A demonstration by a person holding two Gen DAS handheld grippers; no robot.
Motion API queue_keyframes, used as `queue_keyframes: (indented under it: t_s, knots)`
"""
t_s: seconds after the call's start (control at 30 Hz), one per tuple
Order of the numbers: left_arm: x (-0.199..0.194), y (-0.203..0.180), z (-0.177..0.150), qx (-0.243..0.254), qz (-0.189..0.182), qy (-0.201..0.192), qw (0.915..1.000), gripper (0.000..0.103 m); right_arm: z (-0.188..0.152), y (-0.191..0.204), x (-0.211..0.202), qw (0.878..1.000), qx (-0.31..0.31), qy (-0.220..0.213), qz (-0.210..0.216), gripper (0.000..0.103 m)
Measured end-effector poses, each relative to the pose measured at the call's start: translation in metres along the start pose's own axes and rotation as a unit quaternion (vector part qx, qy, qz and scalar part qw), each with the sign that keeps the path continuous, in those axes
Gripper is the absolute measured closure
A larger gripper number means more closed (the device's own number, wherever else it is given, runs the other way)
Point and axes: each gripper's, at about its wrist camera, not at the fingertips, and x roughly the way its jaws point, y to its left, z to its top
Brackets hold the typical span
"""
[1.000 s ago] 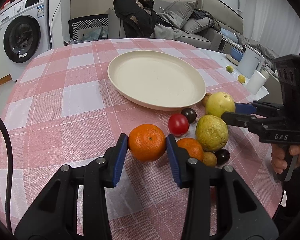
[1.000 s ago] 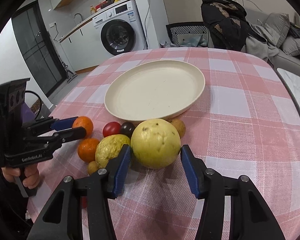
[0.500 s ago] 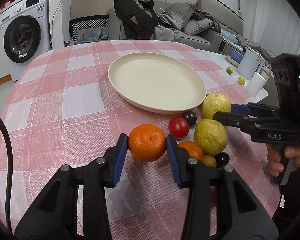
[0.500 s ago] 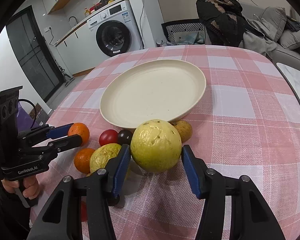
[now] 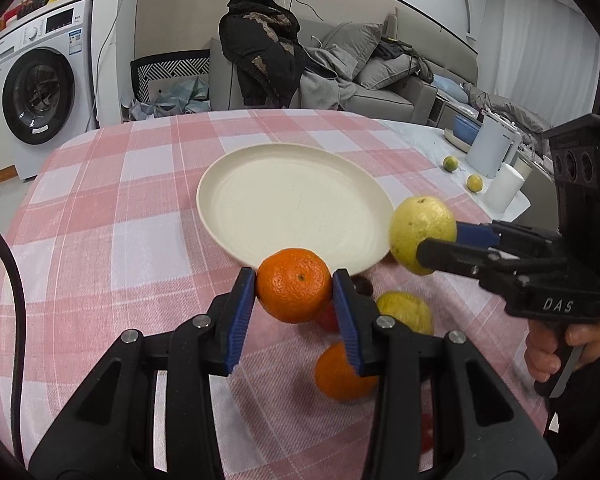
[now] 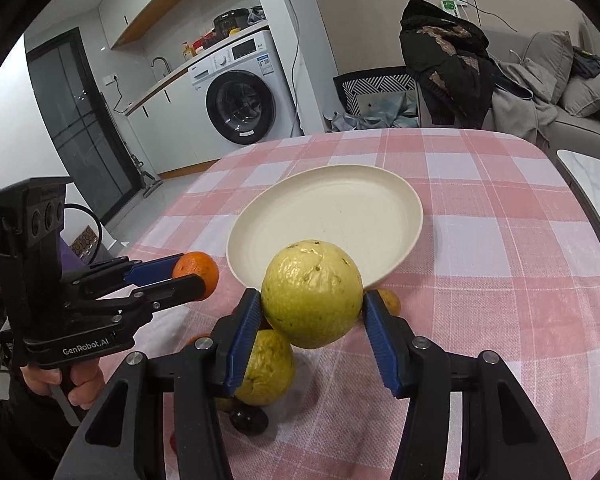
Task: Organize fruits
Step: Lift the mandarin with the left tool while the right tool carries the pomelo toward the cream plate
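Observation:
My left gripper (image 5: 294, 286) is shut on an orange (image 5: 294, 285) and holds it above the table, just short of the near rim of the cream plate (image 5: 292, 204). My right gripper (image 6: 311, 304) is shut on a large yellow-green guava (image 6: 312, 294), lifted near the plate's (image 6: 332, 220) near edge. The guava also shows in the left wrist view (image 5: 422, 240), and the orange in the right wrist view (image 6: 196, 272). On the cloth below lie a second guava (image 5: 404, 312), a second orange (image 5: 342, 374) and several small fruits.
The round table wears a pink checked cloth (image 5: 112, 240). A white side surface at the right holds two small limes (image 5: 474, 182), a white jug (image 5: 490, 146) and a paper roll. A washing machine (image 5: 40, 92) and a sofa stand beyond.
Both grippers have lifted their fruit off the table and moved toward the plate. The other fruits stay on the cloth.

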Motion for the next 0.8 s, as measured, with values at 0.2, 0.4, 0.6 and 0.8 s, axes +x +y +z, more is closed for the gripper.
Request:
queue_keyframes:
  t_s: [0.2,0.4,0.6,0.8]
  knots:
    - [0.009,-0.009,0.013,0.013,0.014,-0.022,0.9996,0.066,0.010,0.000,0.008,1.000,0.008,-0.007,0.002,0.050]
    - [0.029,-0.011,0.019,0.016,0.016,-0.014,0.9997,0.066,0.015,-0.006,0.017,1.000,0.024,-0.003,0.009,0.050]
    - [0.045,-0.008,0.023,0.015,0.022,-0.005,0.9996,0.066,0.019,-0.011,0.025,0.999,0.037,0.001,0.006,0.050]
    - [0.061,0.000,0.027,0.003,0.031,0.000,0.9995,0.066,0.020,-0.009,0.033,0.999,0.039,0.009,-0.012,0.050]
